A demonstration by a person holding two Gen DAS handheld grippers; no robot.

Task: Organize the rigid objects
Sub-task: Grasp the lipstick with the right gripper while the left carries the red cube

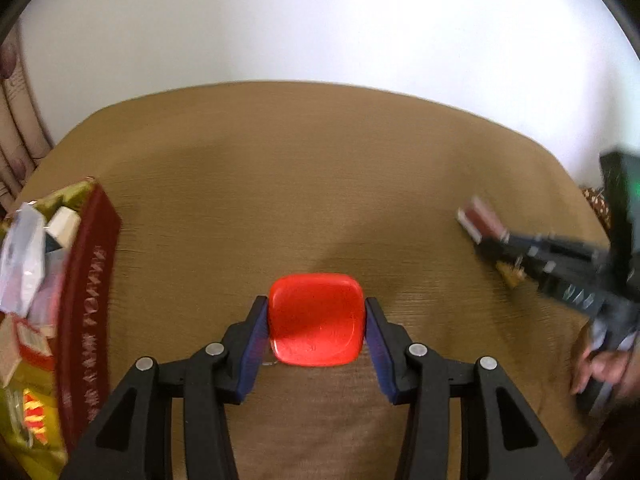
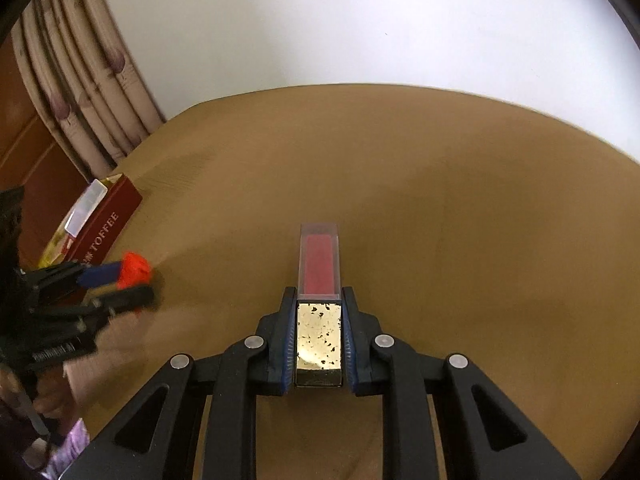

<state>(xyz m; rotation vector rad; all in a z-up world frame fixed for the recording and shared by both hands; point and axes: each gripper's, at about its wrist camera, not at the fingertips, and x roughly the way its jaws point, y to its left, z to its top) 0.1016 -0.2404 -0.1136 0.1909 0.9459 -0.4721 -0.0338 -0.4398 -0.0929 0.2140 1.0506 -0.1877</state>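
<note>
Left tool [image 1: 316, 316] grips red cap [image 1: 316, 320] | right tool [image 2: 319, 336] grips lipstick [image 2: 319, 280]

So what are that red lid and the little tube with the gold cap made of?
The red lid looks like moulded plastic: one even colour, rounded corners, a soft sheen. The tube seems to be clear plastic or glass, with red showing through its walls. Its gold cap shines like a mirror with dark worn flecks, so probably metallic coating.
</note>
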